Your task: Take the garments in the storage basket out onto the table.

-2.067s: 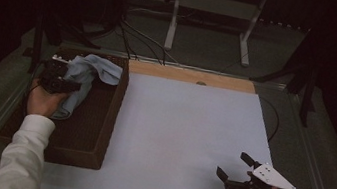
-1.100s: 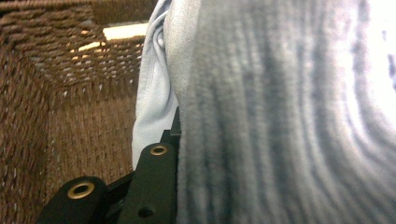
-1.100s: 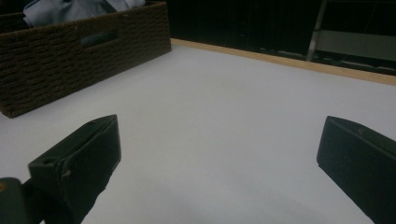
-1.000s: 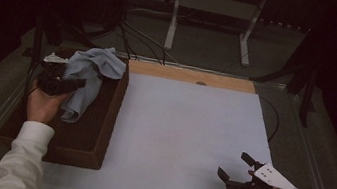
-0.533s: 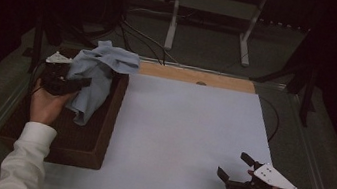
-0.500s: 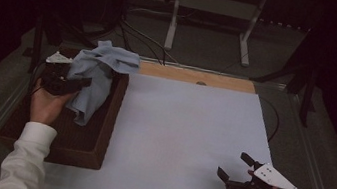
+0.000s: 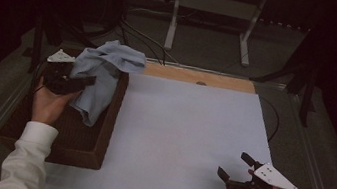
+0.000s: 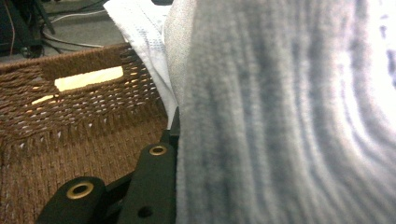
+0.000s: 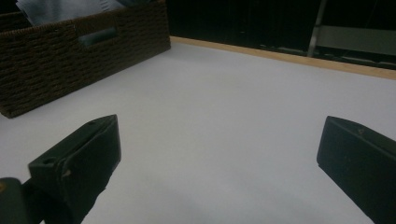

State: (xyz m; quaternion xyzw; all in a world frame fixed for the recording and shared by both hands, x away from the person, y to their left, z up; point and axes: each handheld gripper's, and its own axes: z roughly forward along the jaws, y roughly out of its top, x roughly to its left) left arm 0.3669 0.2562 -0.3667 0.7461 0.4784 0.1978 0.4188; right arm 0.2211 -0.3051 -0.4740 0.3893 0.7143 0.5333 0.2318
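The grey-blue towel (image 7: pixel 101 77) hangs over the far end of the brown woven basket (image 7: pixel 73 143), lifted by the left gripper (image 7: pixel 88 80), whose jaws are pinched on its fabric. No label or writing on the towel can be read. Well apart, the right gripper (image 7: pixel 235 166) rests low over the white table sheet (image 7: pixel 187 127), jaws spread wide and empty.
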